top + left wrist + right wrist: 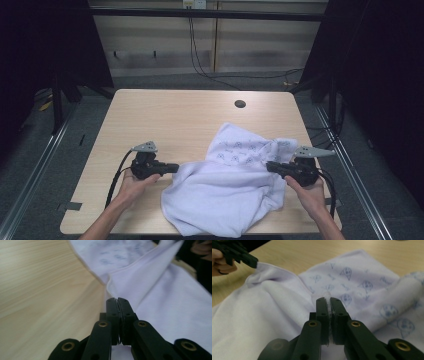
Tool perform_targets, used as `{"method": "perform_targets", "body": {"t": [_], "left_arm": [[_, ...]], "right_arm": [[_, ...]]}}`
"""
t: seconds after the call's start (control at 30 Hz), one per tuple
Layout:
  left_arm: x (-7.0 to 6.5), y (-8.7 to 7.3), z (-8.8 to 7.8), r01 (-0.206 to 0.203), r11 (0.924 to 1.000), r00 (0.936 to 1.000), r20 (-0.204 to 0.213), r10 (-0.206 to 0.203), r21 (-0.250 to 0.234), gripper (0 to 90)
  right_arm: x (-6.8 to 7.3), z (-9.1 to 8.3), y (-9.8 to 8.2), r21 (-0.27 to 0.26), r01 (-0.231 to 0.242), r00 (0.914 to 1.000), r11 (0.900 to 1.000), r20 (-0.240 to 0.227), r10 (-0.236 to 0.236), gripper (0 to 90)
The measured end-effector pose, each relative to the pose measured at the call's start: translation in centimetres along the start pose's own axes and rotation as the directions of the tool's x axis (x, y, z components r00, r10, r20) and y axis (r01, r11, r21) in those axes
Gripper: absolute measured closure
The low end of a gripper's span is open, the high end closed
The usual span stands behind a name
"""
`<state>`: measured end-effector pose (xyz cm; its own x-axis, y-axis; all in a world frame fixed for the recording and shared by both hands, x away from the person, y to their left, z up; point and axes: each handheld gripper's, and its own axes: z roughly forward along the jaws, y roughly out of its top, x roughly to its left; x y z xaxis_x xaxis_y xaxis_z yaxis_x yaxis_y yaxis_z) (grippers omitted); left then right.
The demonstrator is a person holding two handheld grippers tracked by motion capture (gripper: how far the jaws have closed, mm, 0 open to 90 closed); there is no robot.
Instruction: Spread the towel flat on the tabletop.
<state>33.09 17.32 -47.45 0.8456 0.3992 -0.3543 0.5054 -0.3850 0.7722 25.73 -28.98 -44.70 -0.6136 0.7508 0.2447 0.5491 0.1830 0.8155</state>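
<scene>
A pale lilac cloth (230, 187) with a blue printed pattern lies crumpled on the near right part of the wooden table (165, 117). My left gripper (176, 167) is shut on the cloth's left edge, and the left gripper view shows a fold of the cloth (162, 295) pinched between the jaws of that gripper (117, 300). My right gripper (270, 166) is shut on the cloth's right side. In the right gripper view a bit of the cloth (274, 312) sticks up between the closed jaws of this gripper (327, 300), with the left gripper (254, 263) farther off on the edge.
A round cable hole (240, 104) sits near the table's far edge. The left and far parts of the tabletop are bare wood. Metal rails (350, 170) run along both sides of the table, and black cables (200, 65) lie on the floor behind it.
</scene>
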Motion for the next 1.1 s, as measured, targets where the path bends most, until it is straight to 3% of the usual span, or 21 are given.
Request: {"method": "perform_targets", "body": {"t": [0.03, 0.07, 0.1, 0.2, 0.23, 0.3, 0.33, 0.47, 0.53, 0.6, 0.63, 0.67, 0.7, 0.73, 0.8, 0.9, 0.93, 0.97, 1.0, 1.03, 1.1], "left_arm": [[-0.7, 0.1, 0.6, -0.018, 0.9998, 0.9996, 0.021, 0.017, 0.013, 88.4], [-1.8, 0.1, 2.2, -0.043, 0.9973, 0.9975, 0.059, 0.039, 0.059, 88.4], [-1.8, 0.1, 2.2, -0.043, 0.9973, 0.9975, 0.059, 0.039, 0.059, 88.4], [-2.9, -0.5, 5.4, -0.087, 0.9824, 0.9942, 0.076, 0.076, 0.165, 88.4], [-3.2, -0.7, 6.1, -0.115, 0.9742, 0.9928, 0.055, 0.106, 0.194, 88.4], [-3.1, -0.5, 6.2, -0.112, 0.9734, 0.9931, 0.058, 0.102, 0.2, 88.4], [-3.1, -0.4, 6.2, -0.12, 0.9723, 0.9927, 0.032, 0.116, 0.2, 88.4], [-1.6, -0.2, 5.8, -0.099, 0.9785, 0.9938, -0.032, 0.107, 0.181, 88.6], [-0.3, 0.1, 5.5, -0.064, 0.9836, 0.9952, -0.063, 0.075, 0.168, 88.6], [0.7, 0.5, 5.2, -0.065, 0.9837, 0.9885, -0.124, 0.087, 0.168, 88.7], [1.1, 0.6, 5.1, -0.057, 0.9853, 0.9879, -0.134, 0.079, 0.161, 88.7], [2.2, 0.9, 4.9, -0.048, 0.9873, 0.983, -0.168, 0.073, 0.152, 88.7], [2.2, 0.9, 4.9, -0.048, 0.9873, 0.983, -0.168, 0.073, 0.152, 88.7], [2.6, 0.9, 4.7, -0.047, 0.9894, 0.9769, -0.2, 0.075, 0.137, 88.7], [3.4, 1.0, 4.6, -0.025, 0.9928, 0.9802, -0.192, 0.047, 0.117, 88.7], [4.3, 1.5, 4.6, -0.01, 0.9935, 0.9732, -0.227, 0.035, 0.113, 88.7], [5.0, 1.7, 4.6, 0.016, 0.9951, 0.9723, -0.234, 0.007, 0.098, 88.7], [5.3, 1.7, 4.6, 0.022, 0.9967, 0.9671, -0.255, -0.002, 0.078, 88.8], [5.3, 1.9, 4.4, 0.019, 0.9973, 0.9666, -0.256, 0.0, 0.071, 88.7], [5.3, 2.0, 4.2, 0.02, 0.9977, 0.9701, -0.242, -0.004, 0.064, 88.8], [5.1, 2.4, 2.8, 0.024, 0.9997, 0.9716, -0.236, -0.022, 0.007, 88.8]], "right_arm": [[0.0, -0.2, -0.5, 0.016, 0.002, 1.0, 1.0, 0.003, -0.002, 86.0], [0.2, -0.1, -1.7, 0.055, -0.006, 1.0, 0.998, -0.005, 0.006, 86.0], [0.2, -0.1, -1.7, 0.055, -0.006, 1.0, 0.998, -0.005, 0.006, 86.0], [0.2, 1.2, -3.9, 0.155, -0.014, 0.9999, 0.988, -0.001, 0.014, 86.1], [-0.1, 1.8, -4.3, 0.176, -0.029, 0.9996, 0.984, 0.007, 0.028, 86.2], [-0.3, 2.0, -4.2, 0.178, -0.035, 0.9994, 0.983, 0.009, 0.034, 86.2], [-0.7, 2.4, -4.1, 0.18, -0.033, 0.9993, 0.983, 0.022, 0.03, 86.3], [-1.8, 4.1, -3.3, 0.169, -0.043, 0.9988, 0.985, 0.029, 0.039, 86.4], [-2.1, 5.1, -2.6, 0.167, -0.033, 0.9989, 0.985, 0.038, 0.027, 86.5], [-2.8, 7.3, -1.1, 0.164, -0.03, 0.9982, 0.986, 0.056, 0.022, 86.5], [-2.8, 7.3, -1.1, 0.164, -0.03, 0.9982, 0.986, 0.056, 0.022, 86.5], [-3.1, 8.8, -0.1, 0.165, -0.023, 0.9972, 0.986, 0.074, 0.011, 86.5], [-3.1, 8.8, -0.1, 0.165, -0.023, 0.9972, 0.986, 0.074, 0.011, 86.5], [-3.4, 10.0, 0.8, 0.162, -0.016, 0.9971, 0.987, 0.076, 0.003, 86.4], [-3.9, 11.0, 1.6, 0.155, -0.024, 0.9957, 0.988, 0.092, 0.009, 86.4], [-4.5, 11.8, 2.2, 0.151, -0.035, 0.9951, 0.988, 0.096, 0.021, 86.4], [-4.7, 12.1, 2.5, 0.149, -0.04, 0.994, 0.988, 0.106, 0.024, 86.5], [-5.2, 12.6, 2.9, 0.144, -0.051, 0.9929, 0.988, 0.114, 0.035, 86.5], [-5.4, 12.8, 3.2, 0.146, -0.051, 0.9915, 0.988, 0.126, 0.033, 86.5], [-5.8, 13.0, 3.4, 0.147, -0.054, 0.9916, 0.988, 0.124, 0.035, 86.4], [-6.3, 12.6, 3.9, 0.126, -0.067, 0.9889, 0.99, 0.14, 0.049, 86.5]]}}
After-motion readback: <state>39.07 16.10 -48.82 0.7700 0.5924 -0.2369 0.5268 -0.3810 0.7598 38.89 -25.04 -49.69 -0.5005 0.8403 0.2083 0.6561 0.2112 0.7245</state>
